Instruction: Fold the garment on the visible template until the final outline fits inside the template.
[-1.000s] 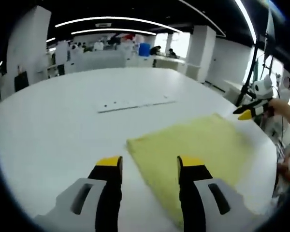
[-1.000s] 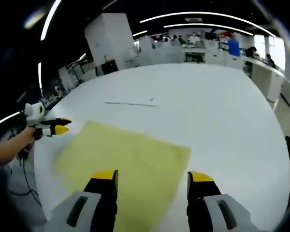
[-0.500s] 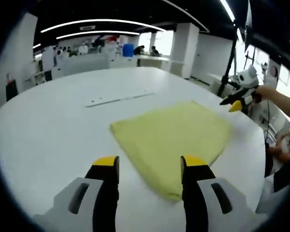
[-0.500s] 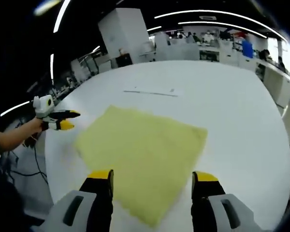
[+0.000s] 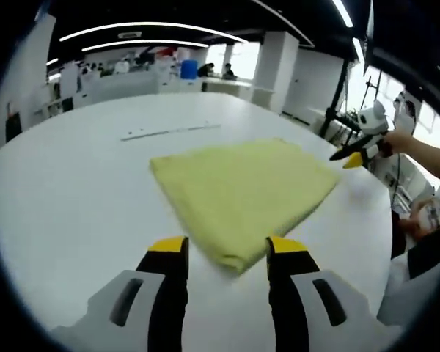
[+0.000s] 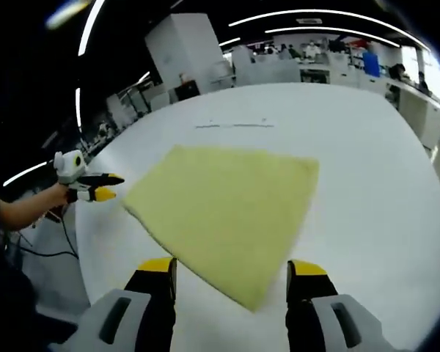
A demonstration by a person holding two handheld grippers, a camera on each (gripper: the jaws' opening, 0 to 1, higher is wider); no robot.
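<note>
Room: open-plan workshop, curved ceiling light strips, white pillars, benches with equipment at the back.
Surface: white table (image 5: 66,191), round-looking through the fisheye; thin pale strip (image 5: 169,131) lying on its far part.
Containers: blue drum-like item (image 5: 188,70) on a distant bench; contents not discernible.
Garment (image 5: 242,191): yellow, folded to a flat four-sided shape, lying on the table, nearest corner just ahead of both views' jaws.
Template: outline not discernible on the white top.
Left gripper (image 5: 224,253): jaws spread, holding nothing, above the near corner; seen from the right gripper view (image 6: 103,188) beside the garment's edge, jaws close together.
Right gripper (image 6: 231,270): jaws spread, holding nothing; seen from the left gripper view (image 5: 354,157) past the garment's far corner.
Cut off: person's hand and forearm (image 5: 425,150) at the frame edge.
</note>
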